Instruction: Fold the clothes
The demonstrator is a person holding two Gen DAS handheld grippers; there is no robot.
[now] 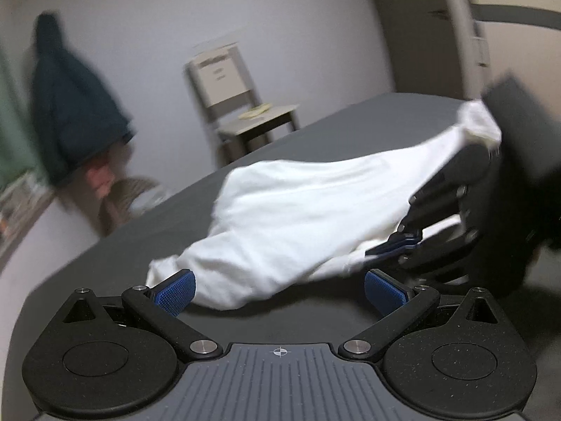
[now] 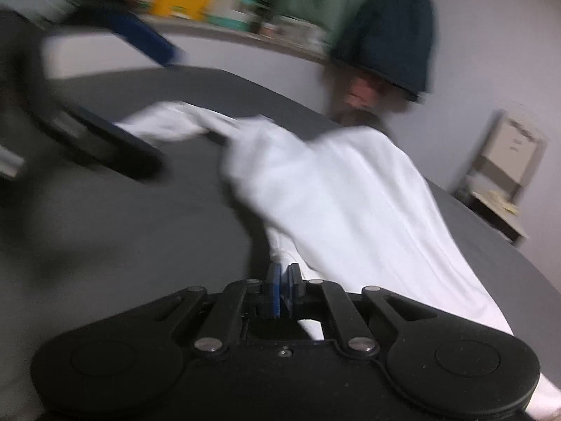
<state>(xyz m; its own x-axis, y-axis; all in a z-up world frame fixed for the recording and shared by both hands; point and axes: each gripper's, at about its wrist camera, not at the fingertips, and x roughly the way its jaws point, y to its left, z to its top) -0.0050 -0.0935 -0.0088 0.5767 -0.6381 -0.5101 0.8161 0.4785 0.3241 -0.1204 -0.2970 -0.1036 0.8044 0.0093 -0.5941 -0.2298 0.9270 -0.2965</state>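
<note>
White cloth lifted off the dark grey bench [image 1: 315, 140]

My right gripper [image 2: 282, 289] pinched the soft, limp white cotton garment [image 2: 350, 193] at its edge; my left gripper [image 1: 278, 289] hung spread apart, empty; hems gave surest hold.

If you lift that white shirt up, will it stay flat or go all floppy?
Probably floppy: the shirt sags between the right gripper, shut on it, and the bed. It looks light, and its loose end would likely trail.
</note>
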